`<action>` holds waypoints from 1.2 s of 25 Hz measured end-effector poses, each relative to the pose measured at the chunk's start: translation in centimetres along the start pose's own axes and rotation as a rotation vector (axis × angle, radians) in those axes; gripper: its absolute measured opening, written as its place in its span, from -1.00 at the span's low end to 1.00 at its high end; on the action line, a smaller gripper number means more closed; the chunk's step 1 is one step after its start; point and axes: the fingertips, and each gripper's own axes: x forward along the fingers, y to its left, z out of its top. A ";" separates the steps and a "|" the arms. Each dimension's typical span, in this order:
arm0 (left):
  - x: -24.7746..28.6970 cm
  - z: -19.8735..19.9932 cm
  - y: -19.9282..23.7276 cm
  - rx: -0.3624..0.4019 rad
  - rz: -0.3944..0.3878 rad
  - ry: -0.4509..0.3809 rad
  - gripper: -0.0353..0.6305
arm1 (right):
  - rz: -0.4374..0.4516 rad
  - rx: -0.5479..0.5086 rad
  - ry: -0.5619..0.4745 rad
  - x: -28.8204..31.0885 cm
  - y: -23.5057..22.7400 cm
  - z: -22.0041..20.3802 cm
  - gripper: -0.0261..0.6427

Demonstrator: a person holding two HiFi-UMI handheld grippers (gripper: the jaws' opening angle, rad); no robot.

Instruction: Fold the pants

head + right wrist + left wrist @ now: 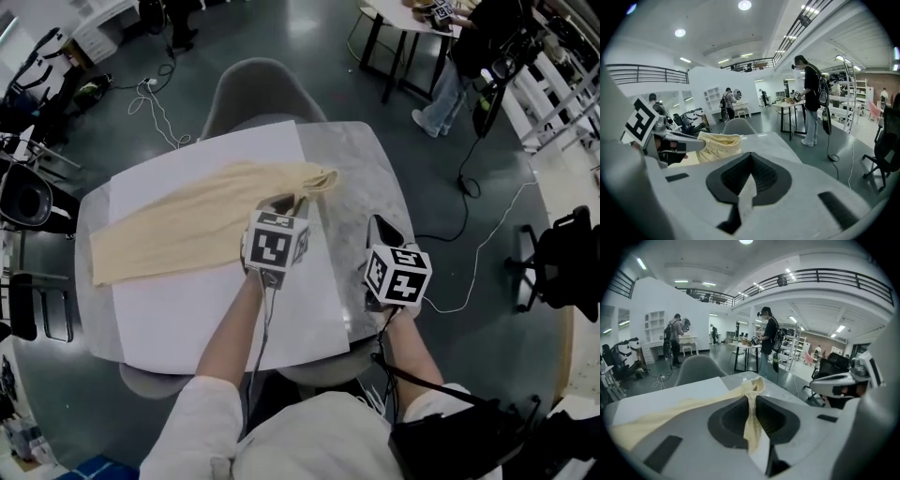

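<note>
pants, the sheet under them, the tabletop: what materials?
Pants: soft cream cloth, matte; it drapes and bunches.
Sheet: white, flat, matte; paper or thin board.
Tabletop: grey-veined, faintly glossy, marble-look; stone or laminate unclear.

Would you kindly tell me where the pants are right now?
In the head view, the pants lie across the left of the white sheet on the table, their right end pinched in the left tool.
</note>
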 end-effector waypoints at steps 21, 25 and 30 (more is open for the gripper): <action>-23.8 -3.2 16.6 -0.120 0.181 -0.149 -0.76 | 0.160 -0.204 -0.076 -6.8 25.5 4.9 -0.94; -27.3 -4.3 20.1 -0.155 0.239 -0.160 -0.76 | 0.231 -0.230 -0.066 -6.0 30.4 4.9 -0.94; -31.1 -6.6 24.2 -0.219 0.314 -0.163 -0.76 | 0.315 -0.265 -0.043 -4.9 35.9 4.6 -0.94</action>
